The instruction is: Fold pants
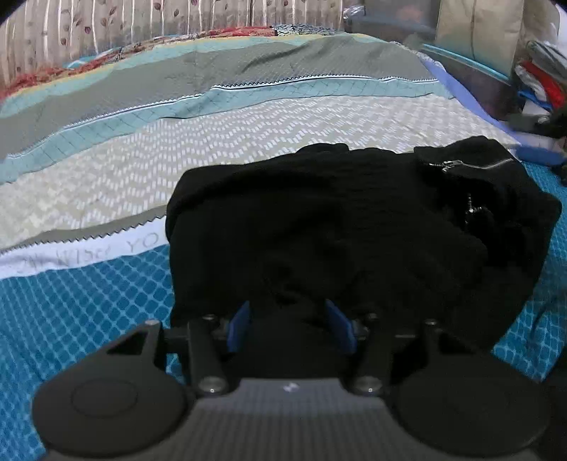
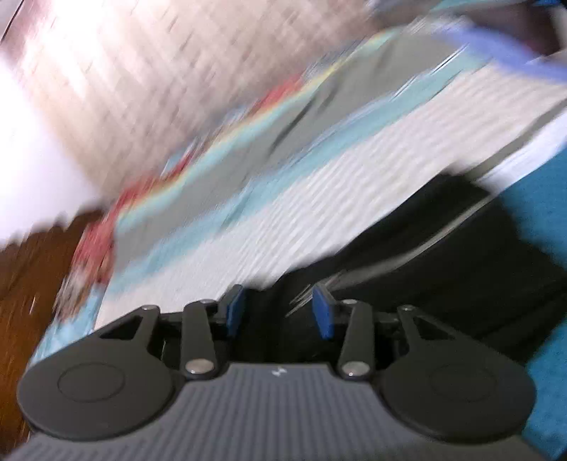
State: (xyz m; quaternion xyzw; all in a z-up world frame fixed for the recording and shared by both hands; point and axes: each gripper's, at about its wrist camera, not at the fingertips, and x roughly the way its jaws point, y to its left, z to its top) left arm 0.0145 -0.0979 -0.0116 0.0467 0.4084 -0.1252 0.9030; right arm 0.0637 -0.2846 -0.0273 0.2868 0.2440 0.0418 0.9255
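Observation:
The black pants (image 1: 354, 227) lie folded into a compact bundle on the bed, with a silver zipper (image 1: 475, 165) at the upper right. My left gripper (image 1: 290, 319) is at the bundle's near edge, its blue pads (image 1: 241, 322) apart, with black cloth lying between and over them. In the right wrist view, which is tilted and blurred by motion, my right gripper (image 2: 280, 308) is open and empty, and the pants (image 2: 443, 255) lie just ahead and to the right of it.
The bedspread (image 1: 106, 177) has blue checked, grey and teal patterned bands. A curtain (image 1: 106, 28) hangs behind the bed. Cluttered clothes and bags (image 1: 538, 81) sit at the far right. A brown wooden surface (image 2: 32, 283) shows left of the bed.

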